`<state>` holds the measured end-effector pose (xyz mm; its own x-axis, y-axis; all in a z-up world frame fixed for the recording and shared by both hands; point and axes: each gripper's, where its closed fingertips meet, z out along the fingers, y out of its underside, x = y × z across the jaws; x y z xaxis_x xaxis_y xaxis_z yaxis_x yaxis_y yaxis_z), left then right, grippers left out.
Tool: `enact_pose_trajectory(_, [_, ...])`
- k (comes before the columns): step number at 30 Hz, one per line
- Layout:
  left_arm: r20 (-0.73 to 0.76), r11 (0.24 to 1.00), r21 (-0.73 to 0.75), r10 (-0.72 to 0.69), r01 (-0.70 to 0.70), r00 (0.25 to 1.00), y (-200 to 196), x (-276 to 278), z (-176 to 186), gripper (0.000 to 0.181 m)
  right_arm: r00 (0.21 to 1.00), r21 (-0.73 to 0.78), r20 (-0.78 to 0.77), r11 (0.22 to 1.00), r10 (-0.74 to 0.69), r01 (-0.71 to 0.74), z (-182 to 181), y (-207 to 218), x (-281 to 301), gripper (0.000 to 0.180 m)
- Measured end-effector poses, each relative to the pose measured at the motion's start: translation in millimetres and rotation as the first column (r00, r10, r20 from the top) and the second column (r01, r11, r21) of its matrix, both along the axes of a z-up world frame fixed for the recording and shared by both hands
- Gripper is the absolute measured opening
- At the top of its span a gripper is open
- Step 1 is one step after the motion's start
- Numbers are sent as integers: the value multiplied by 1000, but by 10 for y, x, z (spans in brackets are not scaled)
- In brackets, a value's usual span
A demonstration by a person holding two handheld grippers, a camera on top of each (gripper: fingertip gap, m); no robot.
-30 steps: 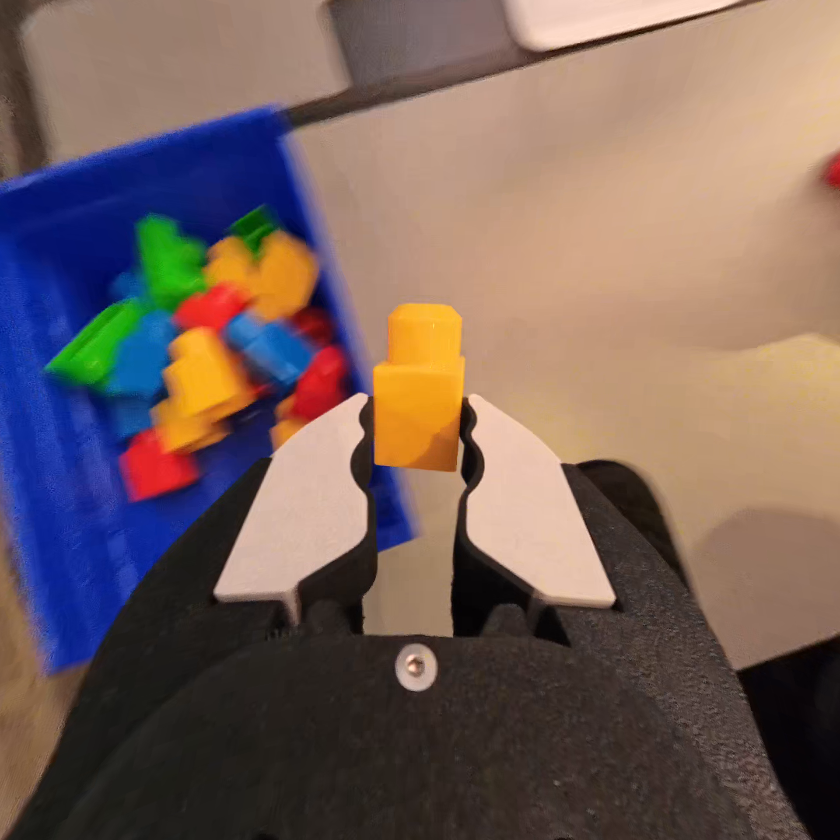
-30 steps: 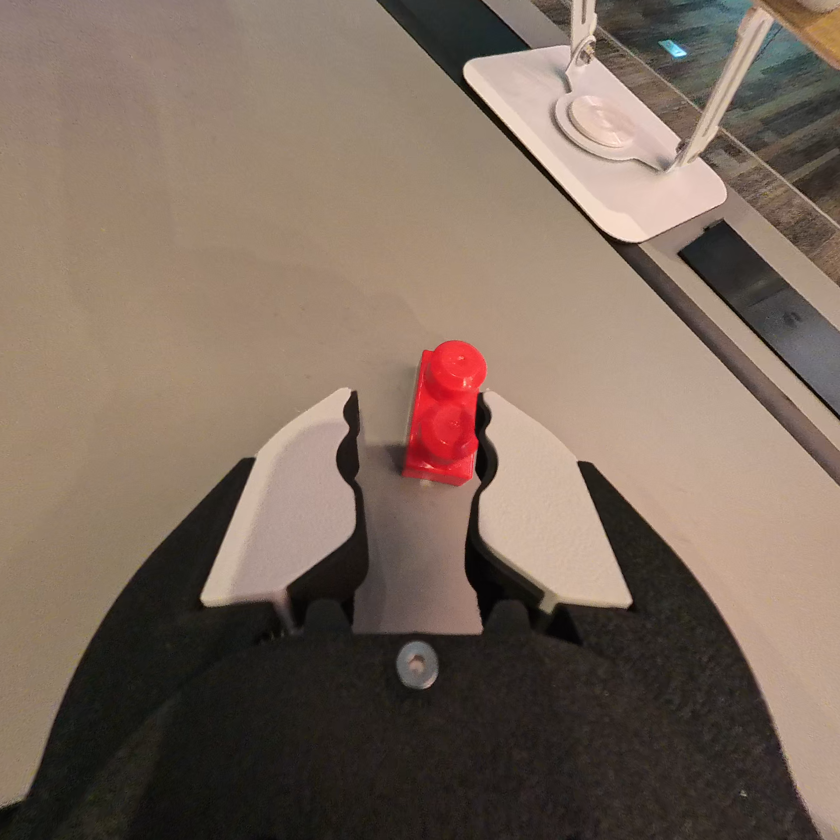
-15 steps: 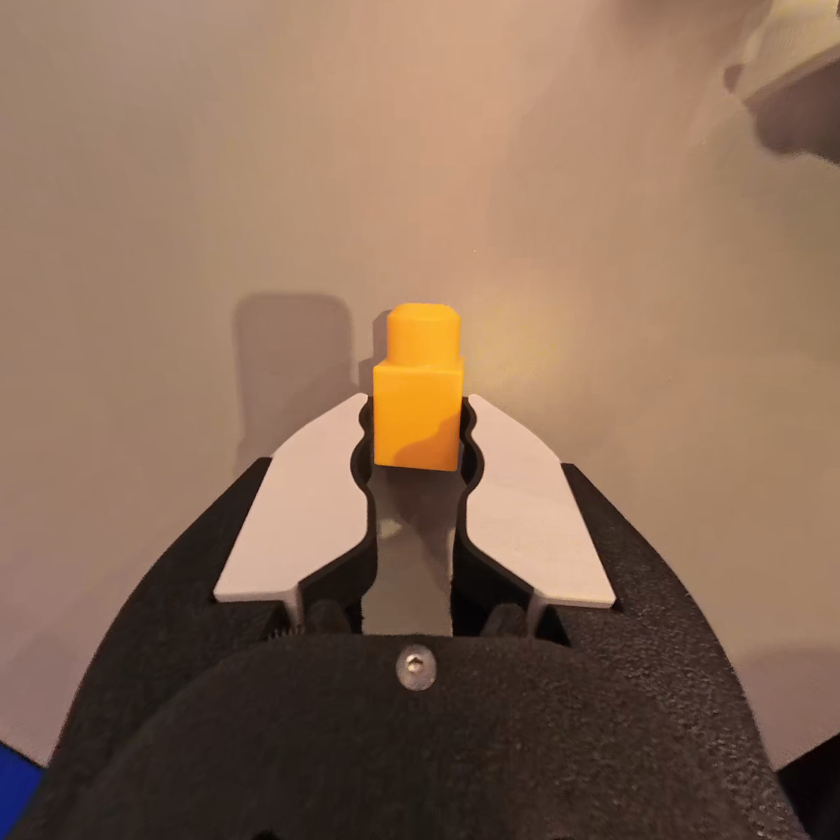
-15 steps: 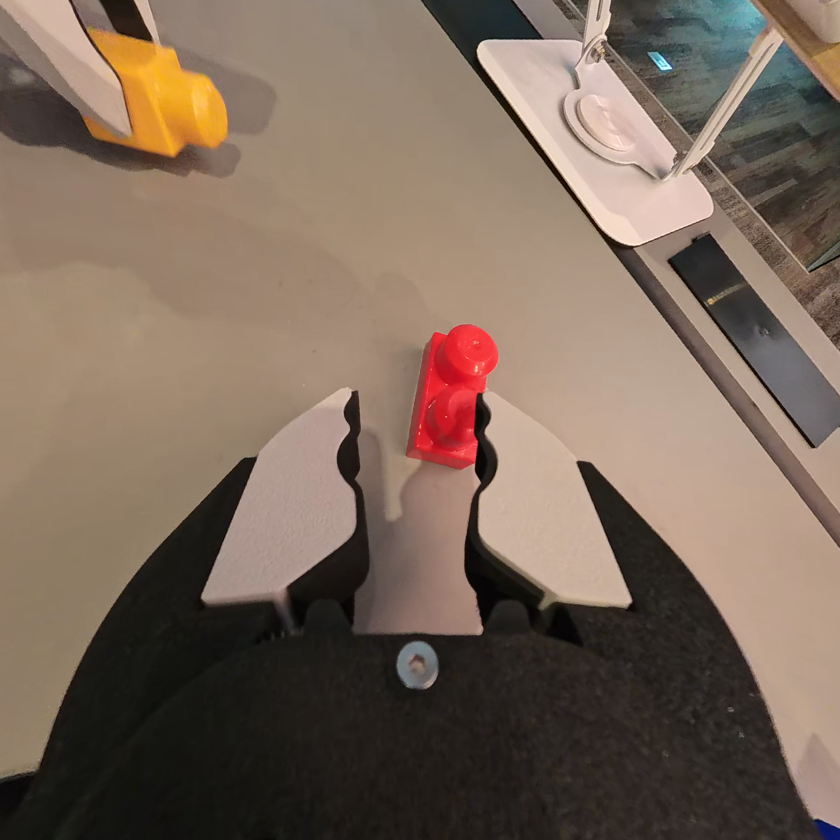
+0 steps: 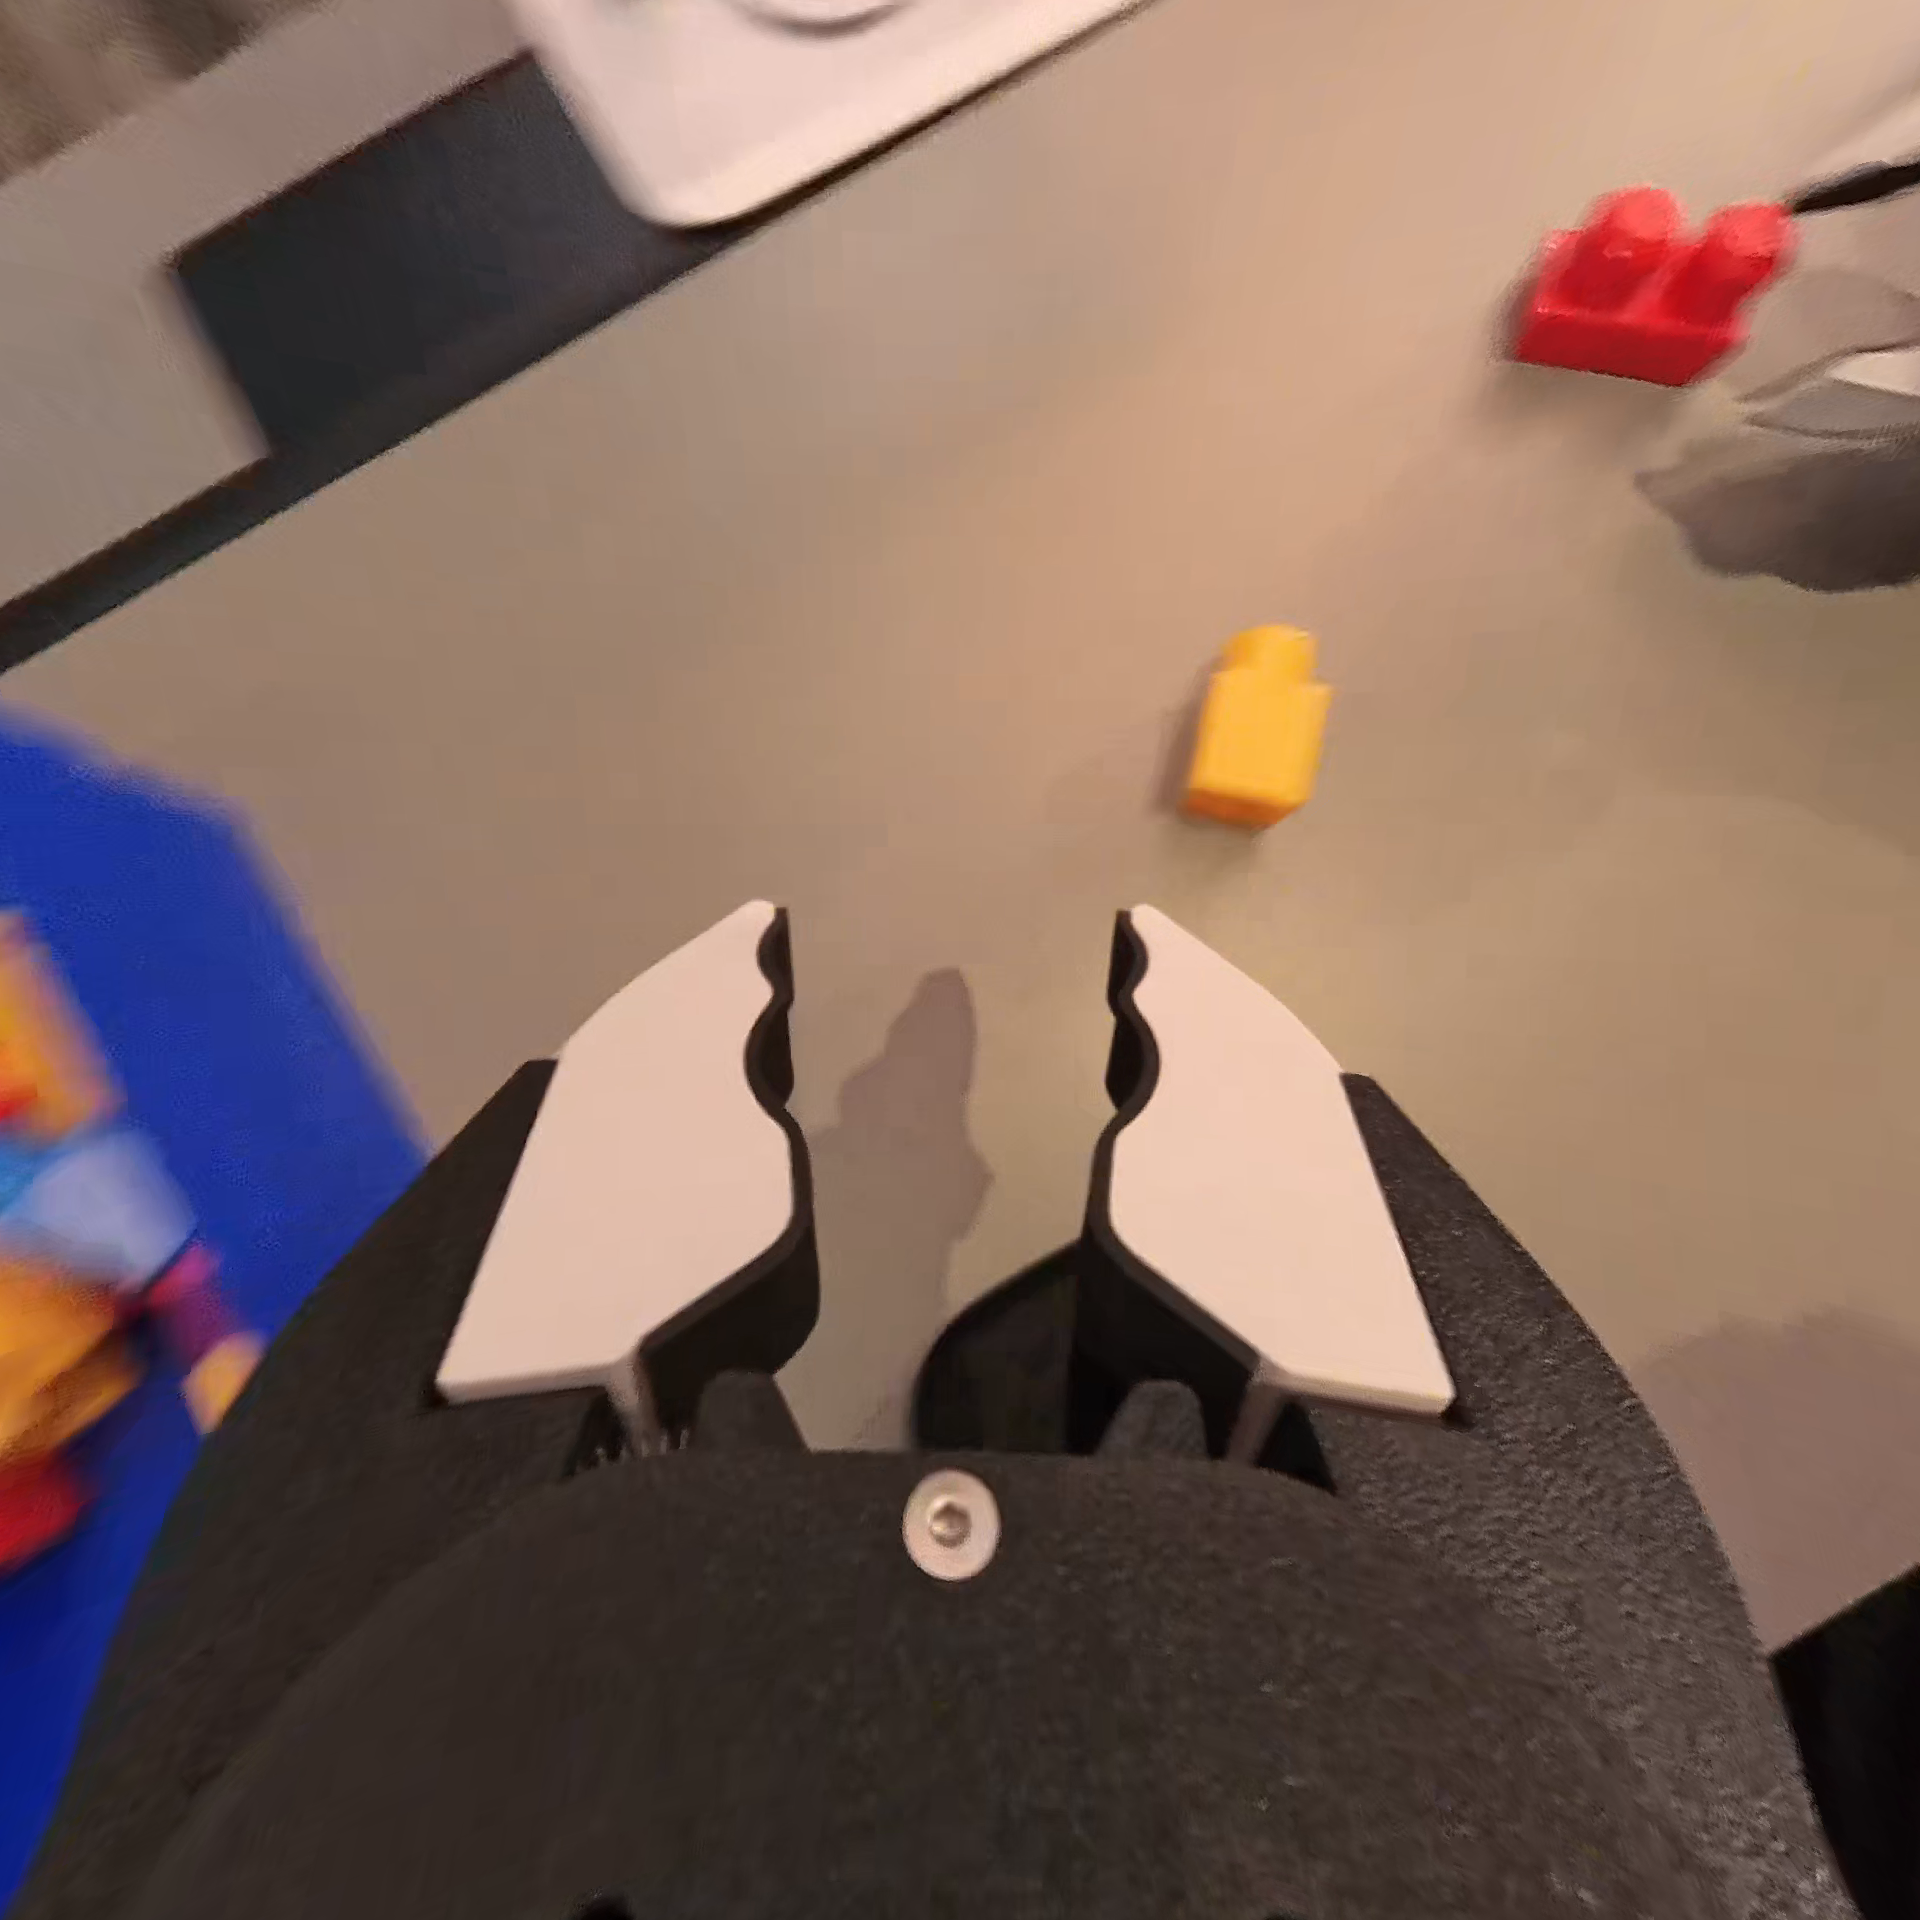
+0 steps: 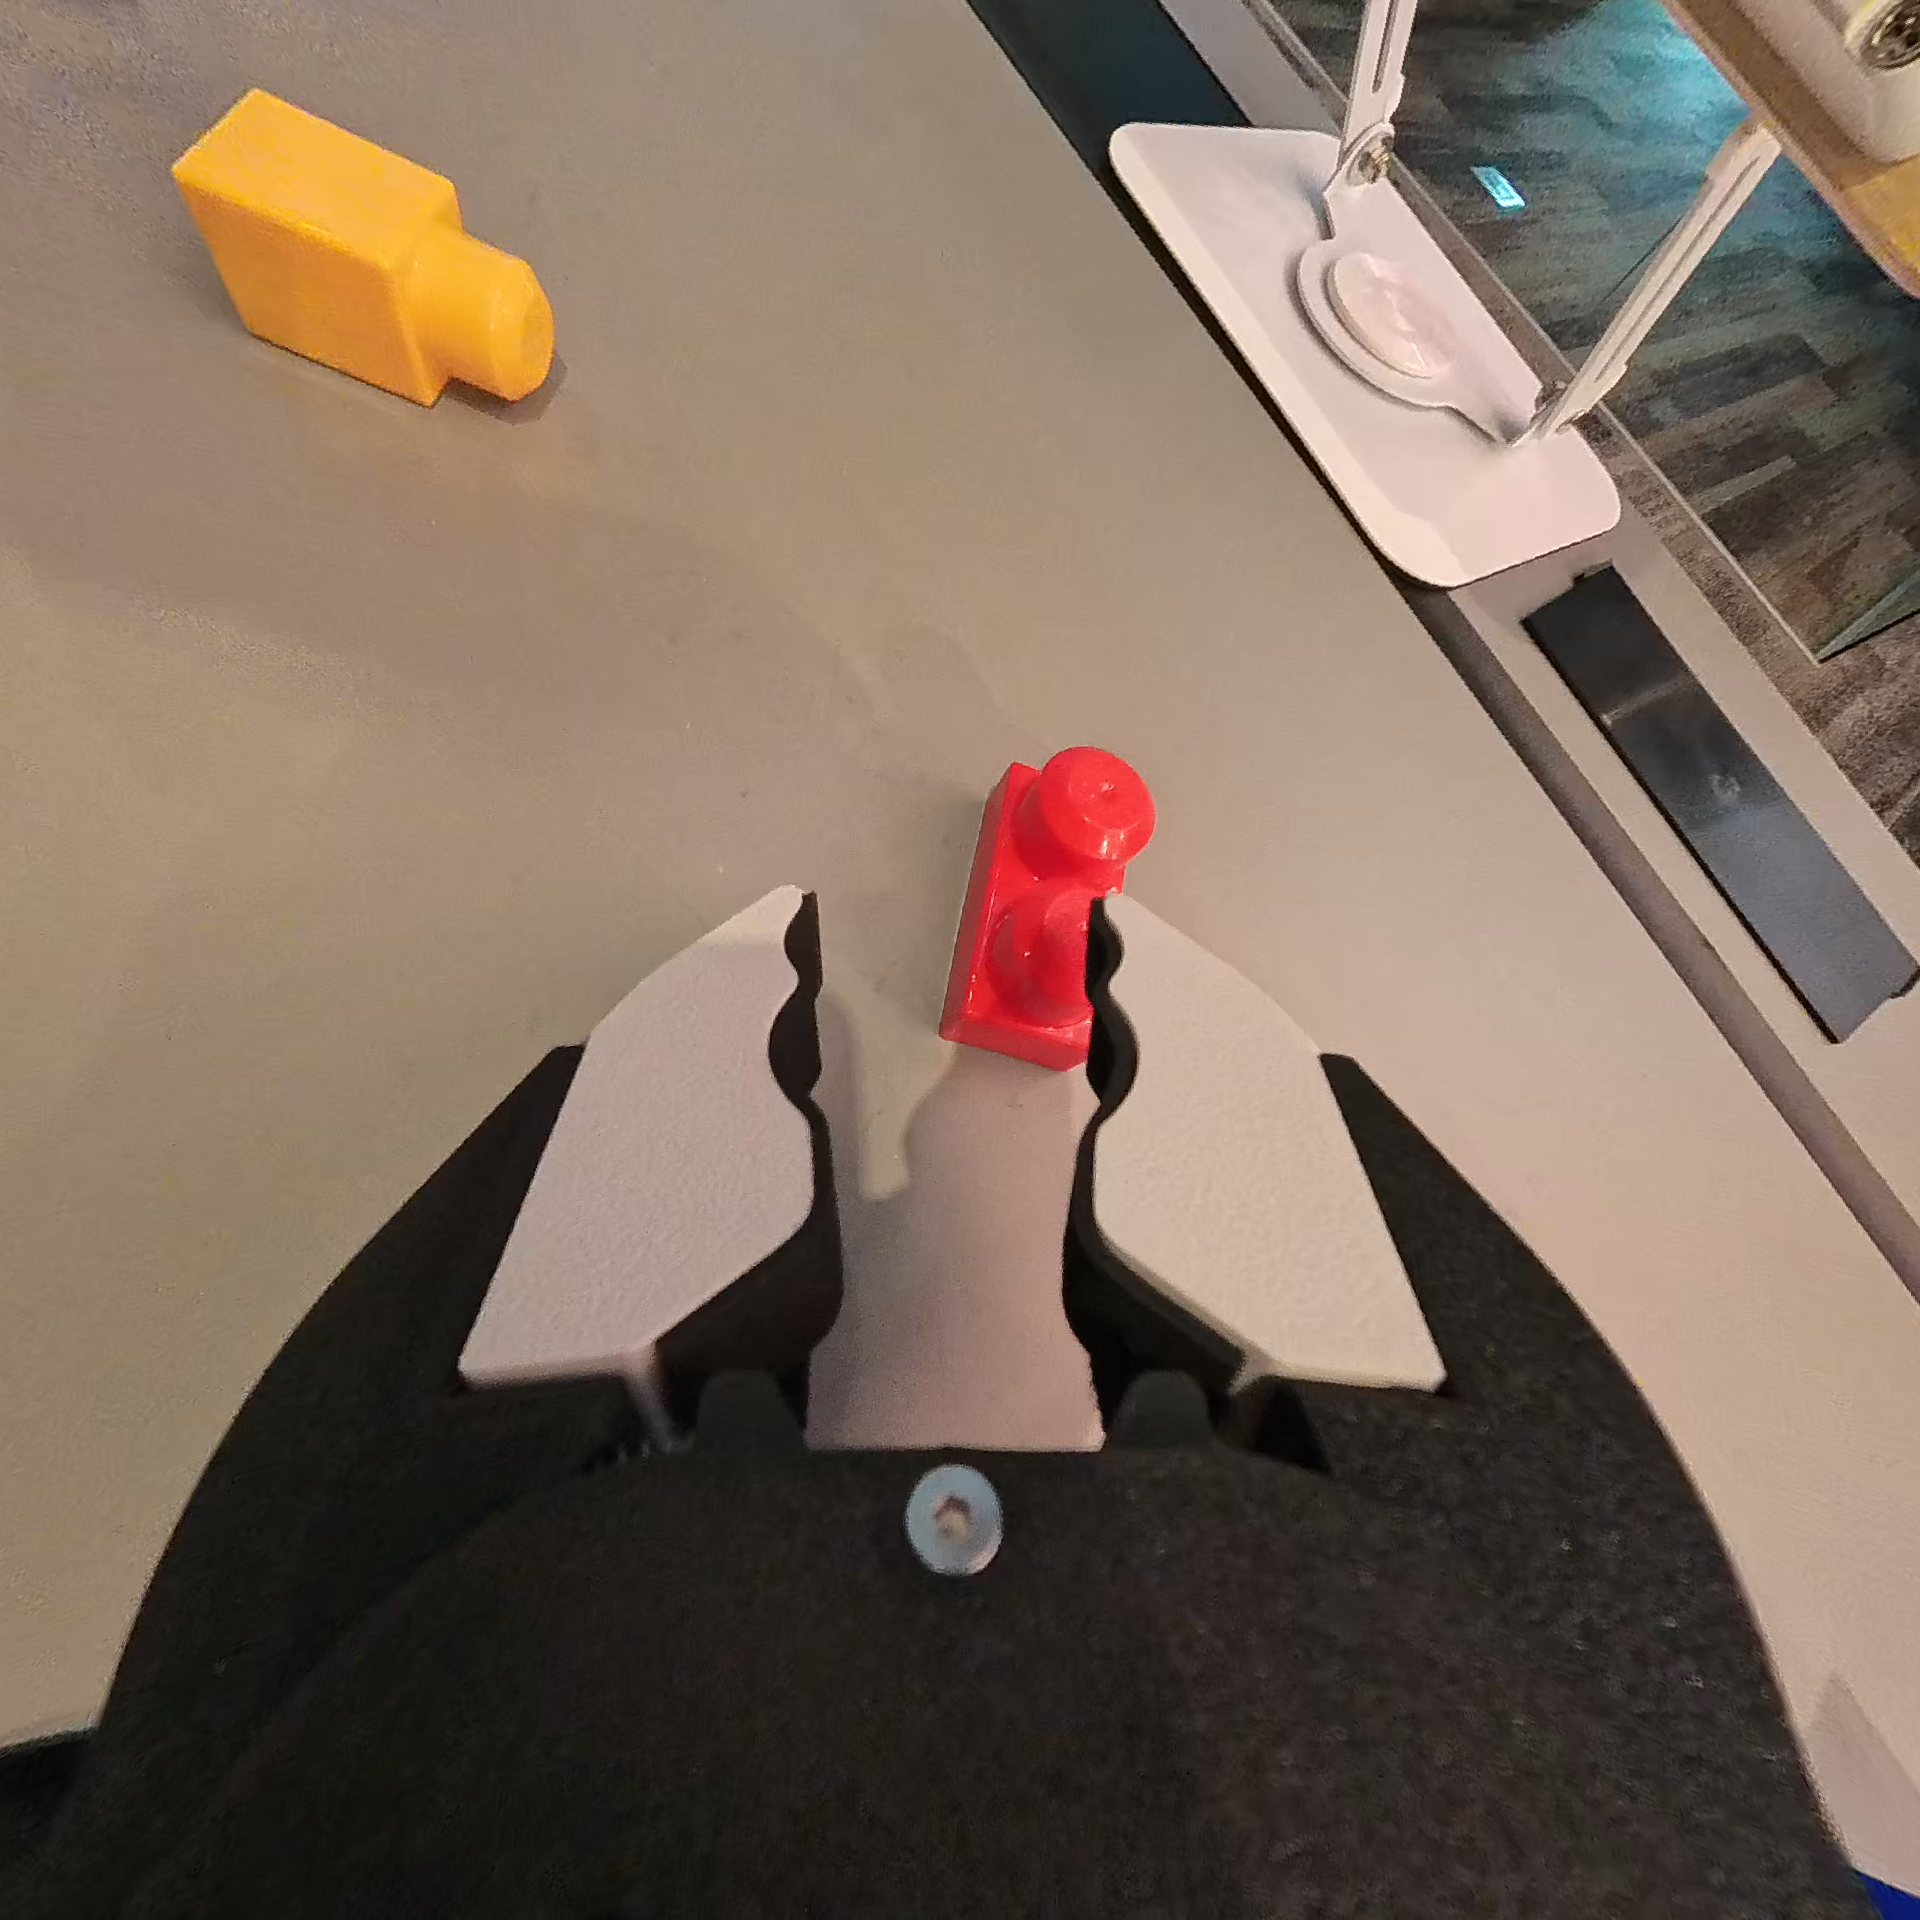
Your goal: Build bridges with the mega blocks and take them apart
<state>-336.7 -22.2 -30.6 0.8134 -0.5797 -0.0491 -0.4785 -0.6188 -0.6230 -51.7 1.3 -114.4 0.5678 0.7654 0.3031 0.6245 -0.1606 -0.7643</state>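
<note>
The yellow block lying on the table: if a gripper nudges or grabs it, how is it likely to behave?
The yellow block looks like rigid moulded plastic, so probably stiff and light. It lies on a flat side, so a nudge would likely slide it, not roll it. Its flat opposite sides should suit the open left gripper.

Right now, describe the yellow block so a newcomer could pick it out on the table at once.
Start from the grey table and look out on its open middle, away from the blue bin of mixed blocks. The yellow block lies there on its side, alone. Unlike the flat red block with two studs by the right gripper, it is a cube with one stud.
</note>
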Motion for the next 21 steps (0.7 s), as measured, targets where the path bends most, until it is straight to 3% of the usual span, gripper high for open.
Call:
enact_pose_trajectory(4, [-47, 944, 23, 330, -330, 943, -10, -1565, 353, 55, 1000, 1, 13, 1000, -1, 1, -15, 6, -4, 48])
enact_pose_trajectory(7, [-47, 889, -109, 442, -445, 896, -60, -2358, 131, 56, 999, -5, 38, 1000, -3, 4, -59, 10, 8, 49])
enact_pose_trajectory(10, [-13, 853, -226, 480, -470, 877, -80, -2647, -236, 58, 998, 0, 56, 1000, -8, 8, -77, 20, 27, 49])
enact_pose_trajectory(21, [-144, 876, -231, 399, -423, 906, 160, -2698, -840, 59, 998, 1, 16, 998, -61, 61, 2, 48, 150, 48])
